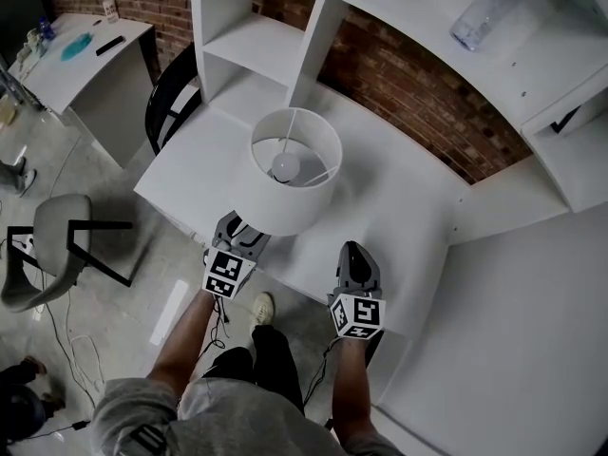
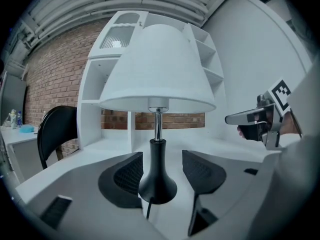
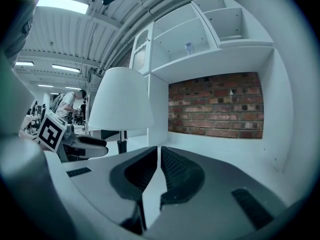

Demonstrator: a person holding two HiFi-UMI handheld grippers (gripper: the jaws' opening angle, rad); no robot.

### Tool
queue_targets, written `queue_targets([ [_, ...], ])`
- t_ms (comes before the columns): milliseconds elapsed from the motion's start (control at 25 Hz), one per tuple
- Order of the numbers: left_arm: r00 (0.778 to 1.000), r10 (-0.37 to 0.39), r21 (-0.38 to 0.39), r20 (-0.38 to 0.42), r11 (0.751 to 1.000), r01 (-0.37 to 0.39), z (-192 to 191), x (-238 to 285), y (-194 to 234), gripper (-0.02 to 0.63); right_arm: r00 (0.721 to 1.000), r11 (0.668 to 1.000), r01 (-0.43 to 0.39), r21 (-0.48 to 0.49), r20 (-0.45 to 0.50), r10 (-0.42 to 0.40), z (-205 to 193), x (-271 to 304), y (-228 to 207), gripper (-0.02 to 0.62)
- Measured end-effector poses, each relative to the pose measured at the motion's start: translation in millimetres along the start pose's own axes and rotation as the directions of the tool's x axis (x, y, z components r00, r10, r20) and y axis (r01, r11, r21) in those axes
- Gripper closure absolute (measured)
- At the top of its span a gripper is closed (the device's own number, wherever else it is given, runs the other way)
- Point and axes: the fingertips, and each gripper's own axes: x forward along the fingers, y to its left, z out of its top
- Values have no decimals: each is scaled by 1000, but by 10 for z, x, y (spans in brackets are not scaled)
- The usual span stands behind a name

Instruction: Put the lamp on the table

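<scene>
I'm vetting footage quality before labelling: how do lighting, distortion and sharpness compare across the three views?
Head view: soft, even light, lamp sharp, little distortion. Left gripper view: heavy fisheye, dark round vignette, shelf unit bows inward. Right gripper view: same fisheye and vignette; ceiling light glares top left, greenish blur along the left edge.

A lamp [image 1: 294,174] stands on the white table [image 1: 408,207], seen from above with the bulb showing inside its shade. The left gripper [image 1: 237,234] is at its near side, jaws seemingly under the shade. The right gripper [image 1: 355,259] hovers to the right, clear of the lamp.
</scene>
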Motion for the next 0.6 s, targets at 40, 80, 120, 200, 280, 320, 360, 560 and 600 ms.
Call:
queue_targets([
  [40, 1000, -2, 0, -5, 1000, 2, 10, -18, -8, 359, 1000, 1000, 3, 2, -3, -3, 18, -18, 5, 555],
  [80, 1000, -5, 0, -11, 1000, 5, 15, -33, -17, 359, 1000, 1000, 4, 5, -6, -4, 36, -35, 10, 555],
  [120, 1000, -7, 1, -19, 1000, 7, 14, -46, -28, 359, 1000, 1000, 6, 9, -8, -6, 52, -51, 15, 555],
  [200, 999, -10, -2, -36, 1000, 10, 4, -81, -50, 359, 1000, 1000, 9, 13, -15, -9, 80, -87, 30, 555],
  [280, 999, -12, -6, -47, 1000, 12, 4, -132, -70, 359, 1000, 1000, 11, 16, -18, -10, 112, -121, 52, 555],
  [320, 999, -13, -6, -49, 1000, 12, 9, -160, -76, 359, 1000, 1000, 11, 17, -17, -11, 132, -137, 66, 555],
  [360, 999, -11, -8, -50, 1000, 11, 17, -188, -81, 359, 1000, 1000, 11, 19, -16, -11, 151, -153, 78, 555],
  [560, 999, -1, -11, -53, 1000, 1, 66, -291, -123, 370, 1000, 1000, 13, 25, -15, -13, 199, -249, 103, 555],
  [600, 999, 2, -9, -54, 1000, -3, 80, -309, -132, 381, 1000, 1000, 14, 25, -16, -14, 205, -271, 109, 555],
])
